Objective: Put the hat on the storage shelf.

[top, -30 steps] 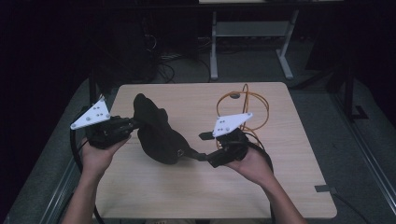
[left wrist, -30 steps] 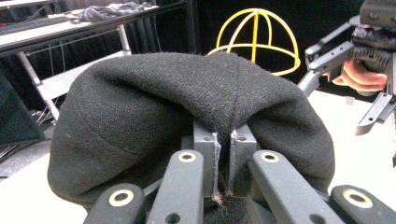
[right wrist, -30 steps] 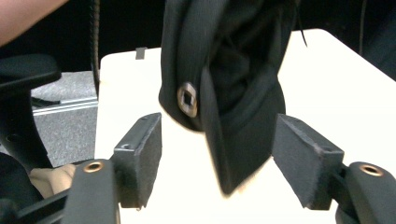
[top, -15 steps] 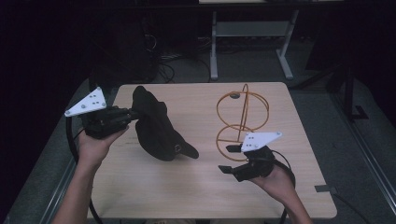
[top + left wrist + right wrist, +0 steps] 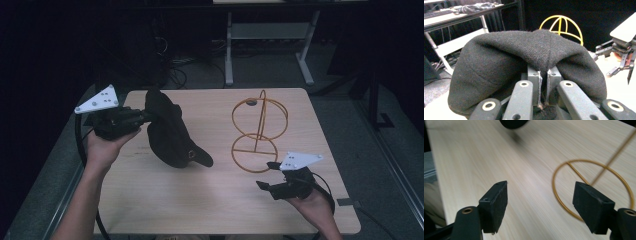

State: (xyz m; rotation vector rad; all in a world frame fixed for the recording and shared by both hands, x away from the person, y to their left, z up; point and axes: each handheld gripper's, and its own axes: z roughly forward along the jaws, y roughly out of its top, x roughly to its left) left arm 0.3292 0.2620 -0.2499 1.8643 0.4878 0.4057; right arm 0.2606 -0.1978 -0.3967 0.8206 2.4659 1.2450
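Clamping the black cap (image 5: 170, 132), the left claw (image 5: 142, 117) lifts it; the right claw (image 5: 267, 175), empty, has just been opening.

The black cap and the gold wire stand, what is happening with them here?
A person works with two handheld grippers. The left gripper is shut on the edge of the black cap and holds it up over the wooden table. The right gripper, whose jaws have just been opening, holds nothing and sits low beside the base ring of the gold wire stand, which stands upright, unused.

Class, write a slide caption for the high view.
Left tongs hold a black cap; right tongs open beside wire stand.
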